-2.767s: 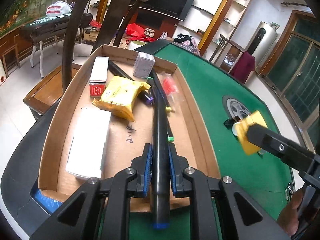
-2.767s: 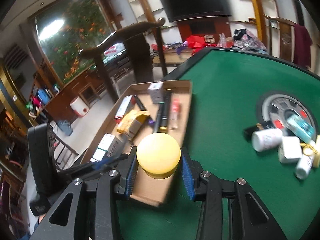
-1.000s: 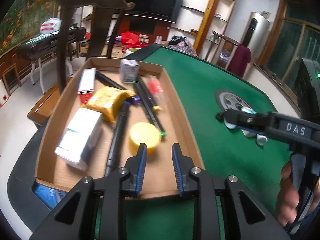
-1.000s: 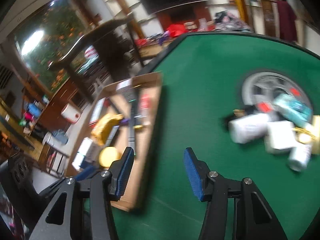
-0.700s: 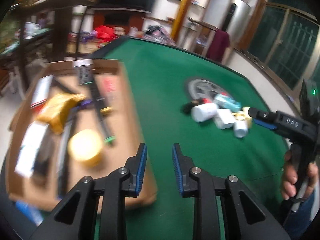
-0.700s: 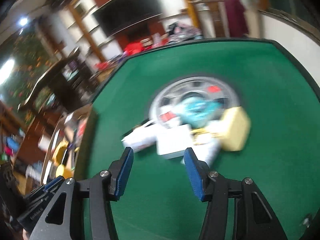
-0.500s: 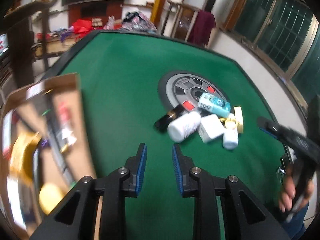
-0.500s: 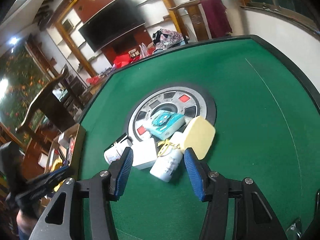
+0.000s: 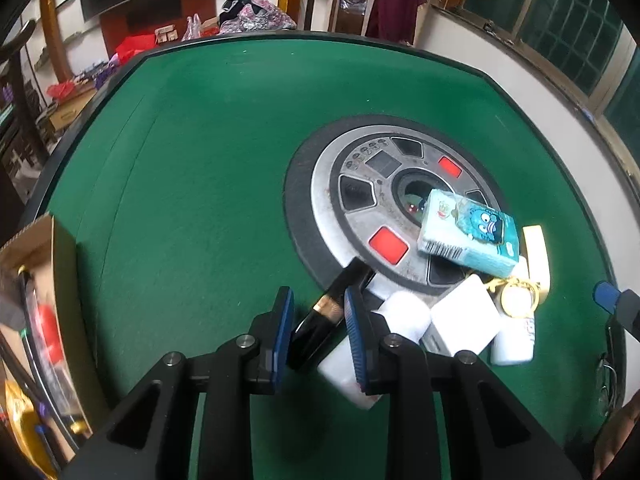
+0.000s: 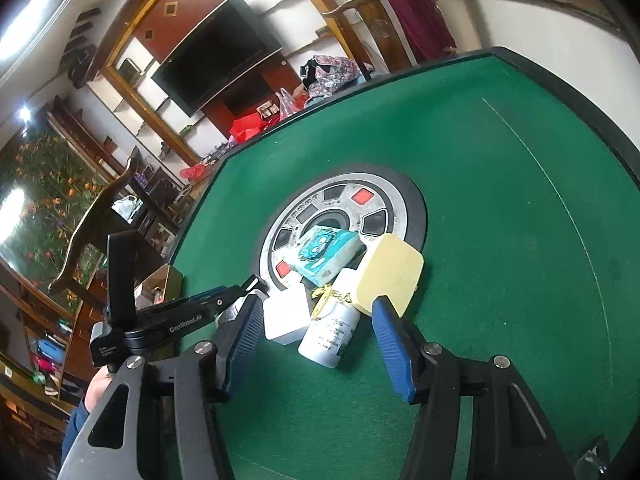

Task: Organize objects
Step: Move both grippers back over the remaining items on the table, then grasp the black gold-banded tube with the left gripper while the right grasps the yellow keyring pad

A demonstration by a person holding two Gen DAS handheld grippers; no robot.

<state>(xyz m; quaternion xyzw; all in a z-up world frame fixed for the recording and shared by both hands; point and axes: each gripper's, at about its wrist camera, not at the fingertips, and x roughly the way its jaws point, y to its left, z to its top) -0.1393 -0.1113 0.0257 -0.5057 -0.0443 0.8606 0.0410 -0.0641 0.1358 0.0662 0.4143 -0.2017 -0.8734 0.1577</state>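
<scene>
Glossy black cylindrical tube (image 9: 332, 312) with gold band, lying on green felt table (image 9: 208, 168) at rim of grey metal disc (image 9: 352, 216), between ribbed blue pads of left gripper (image 9: 320, 330); contact: cannot tell. Adjacent: white plastic bottle (image 10: 330, 334), teal carton (image 10: 326, 256), pale yellow rounded block (image 10: 390, 274). Right gripper (image 10: 316, 350): jaws opening around bottle, not touching.

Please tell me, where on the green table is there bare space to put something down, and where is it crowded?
The green felt is bare between the cardboard box and the round centre panel, and also beyond that panel toward the far rim. In the right wrist view, the felt right of the yellow sponge is bare. It is crowded at the panel's near edge: teal packet, white bottles, white box, black tube.
</scene>
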